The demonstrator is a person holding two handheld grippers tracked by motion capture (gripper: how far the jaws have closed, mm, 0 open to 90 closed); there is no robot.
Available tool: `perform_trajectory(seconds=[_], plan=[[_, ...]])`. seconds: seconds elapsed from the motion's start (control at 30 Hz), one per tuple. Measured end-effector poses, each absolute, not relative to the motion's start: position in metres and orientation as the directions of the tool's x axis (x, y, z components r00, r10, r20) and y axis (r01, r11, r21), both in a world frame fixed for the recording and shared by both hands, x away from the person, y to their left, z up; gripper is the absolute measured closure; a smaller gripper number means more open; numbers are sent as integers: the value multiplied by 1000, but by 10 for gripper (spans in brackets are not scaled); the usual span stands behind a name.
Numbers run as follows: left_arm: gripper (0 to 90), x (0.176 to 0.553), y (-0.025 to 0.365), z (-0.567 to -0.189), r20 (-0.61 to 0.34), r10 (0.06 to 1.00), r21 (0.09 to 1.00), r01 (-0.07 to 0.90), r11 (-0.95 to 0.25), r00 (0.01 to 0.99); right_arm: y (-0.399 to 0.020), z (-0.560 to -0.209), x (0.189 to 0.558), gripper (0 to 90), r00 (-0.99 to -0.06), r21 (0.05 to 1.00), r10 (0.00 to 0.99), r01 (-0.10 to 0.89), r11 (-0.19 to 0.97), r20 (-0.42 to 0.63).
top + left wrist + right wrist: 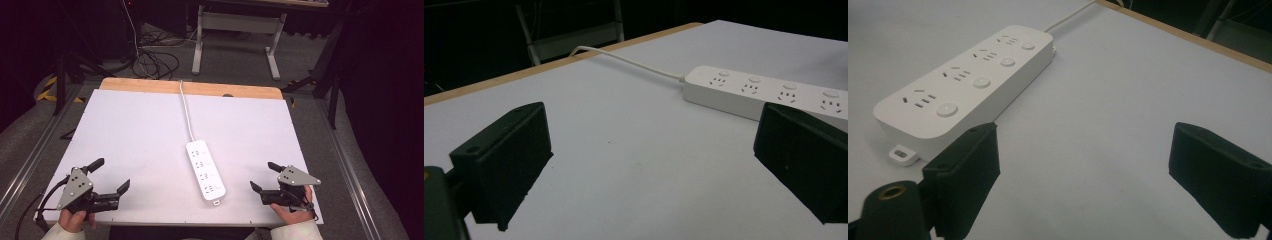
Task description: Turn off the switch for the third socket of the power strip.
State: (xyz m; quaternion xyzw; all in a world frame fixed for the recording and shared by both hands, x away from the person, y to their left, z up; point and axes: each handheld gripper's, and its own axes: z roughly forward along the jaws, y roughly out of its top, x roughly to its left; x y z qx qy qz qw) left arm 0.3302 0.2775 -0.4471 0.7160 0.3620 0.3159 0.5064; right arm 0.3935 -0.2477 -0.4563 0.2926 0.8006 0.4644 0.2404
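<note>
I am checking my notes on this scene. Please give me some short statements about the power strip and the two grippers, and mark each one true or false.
1. The power strip lies on the white table between the two grippers. True.
2. The left gripper holds the strip. False: its jaws are open and empty.
3. The right gripper has open jaws. True.
4. The strip's cord runs toward the person. False: it runs to the far edge.
5. A plug sits in a socket. False: all are free.

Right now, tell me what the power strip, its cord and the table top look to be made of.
Power strip: white moulded plastic, smooth with a slight sheen, by its rounded edges and soft highlights. Cord: likely rubbery plastic sheathing, white, bending loosely. Table top: matte white board, perhaps laminate; the far edge strip looks like light wood.
</note>
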Motion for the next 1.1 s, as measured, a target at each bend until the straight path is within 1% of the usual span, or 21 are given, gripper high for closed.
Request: perform_trajectory(seconds=[0.83, 1.1], plan=[[23, 329, 278, -447, 87, 844, 954, 199, -223, 529, -247, -453, 393, 148, -706, 887, 695, 230, 401, -132], [22, 329, 278, -447, 90, 848, 953, 201, -225, 522, -241, -446, 396, 197, -717, 876, 685, 243, 415, -126]])
